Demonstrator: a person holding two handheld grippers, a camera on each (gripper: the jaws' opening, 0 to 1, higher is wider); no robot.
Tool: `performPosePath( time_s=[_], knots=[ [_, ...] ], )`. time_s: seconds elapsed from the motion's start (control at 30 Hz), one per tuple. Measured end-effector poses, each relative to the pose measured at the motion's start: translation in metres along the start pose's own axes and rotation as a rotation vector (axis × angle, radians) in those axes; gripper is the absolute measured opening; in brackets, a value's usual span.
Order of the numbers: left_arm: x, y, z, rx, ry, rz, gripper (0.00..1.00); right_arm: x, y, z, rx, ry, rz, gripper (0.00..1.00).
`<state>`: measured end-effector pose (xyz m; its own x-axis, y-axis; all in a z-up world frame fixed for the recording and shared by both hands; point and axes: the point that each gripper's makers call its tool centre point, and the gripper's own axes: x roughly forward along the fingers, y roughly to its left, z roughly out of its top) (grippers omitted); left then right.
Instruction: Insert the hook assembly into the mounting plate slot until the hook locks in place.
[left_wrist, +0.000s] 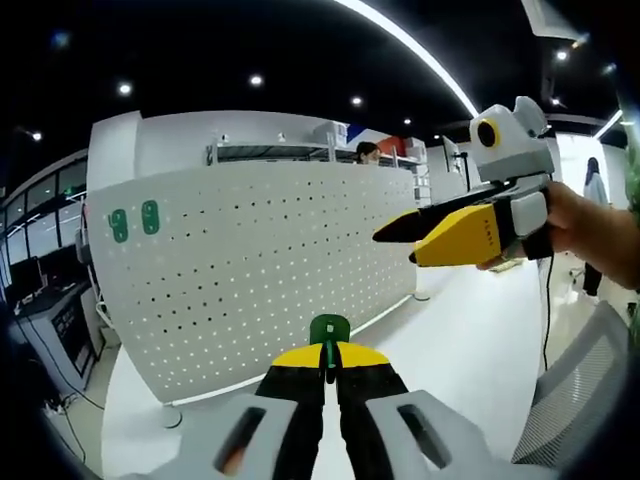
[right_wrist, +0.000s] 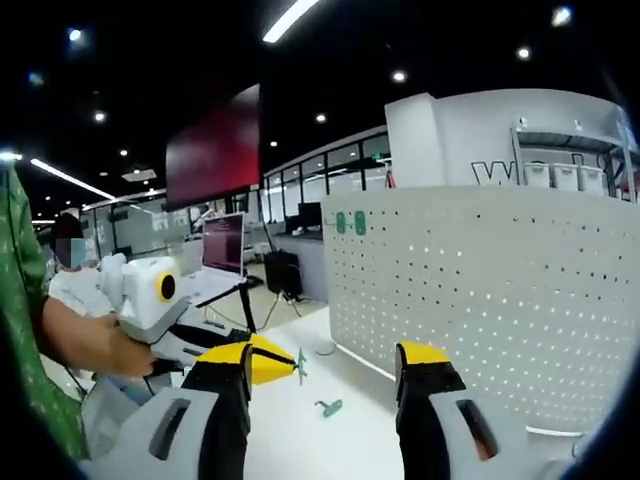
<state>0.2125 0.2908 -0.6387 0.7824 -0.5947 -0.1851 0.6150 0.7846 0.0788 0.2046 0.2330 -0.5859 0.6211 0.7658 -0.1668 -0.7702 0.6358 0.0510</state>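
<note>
Green hook (left_wrist: 329, 330) sits clenched in our left gripper (left_wrist: 329, 362), well short of the pegboard (left_wrist: 250, 260). Two hooks (left_wrist: 134, 221) already hang near its upper corner; another (right_wrist: 328, 407) lies on the table (right_wrist: 330, 440). Our right gripper (right_wrist: 326, 372) is released. Insertion remains, we judge.

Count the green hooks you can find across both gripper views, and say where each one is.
4. Two hang side by side at the pegboard's upper corner, one is clamped in the left gripper, one lies on the white table. Others may be hidden.
</note>
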Motion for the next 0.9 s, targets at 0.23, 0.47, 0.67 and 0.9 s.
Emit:
performPosePath(
  time_s=[0.23, 0.47, 0.67, 0.9],
  knots=[
    [0.002, 0.003, 0.001, -0.026, 0.002, 0.007, 0.03, -0.019, -0.008, -0.013, 0.009, 0.025, 0.006, 0.71],
    [0.004, 0.006, 0.007, -0.03, -0.001, 0.015, 0.03, -0.044, -0.021, -0.014, 0.013, 0.013, -0.006, 0.75],
    [0.007, 0.015, 0.016, -0.037, -0.011, 0.033, 0.03, -0.068, -0.028, -0.005, 0.014, -0.018, 0.001, 0.79],
    [0.01, 0.046, 0.043, -0.061, -0.063, 0.108, 0.03, -0.092, -0.031, -0.005, 0.006, -0.025, 0.0, 0.82]
  ],
)
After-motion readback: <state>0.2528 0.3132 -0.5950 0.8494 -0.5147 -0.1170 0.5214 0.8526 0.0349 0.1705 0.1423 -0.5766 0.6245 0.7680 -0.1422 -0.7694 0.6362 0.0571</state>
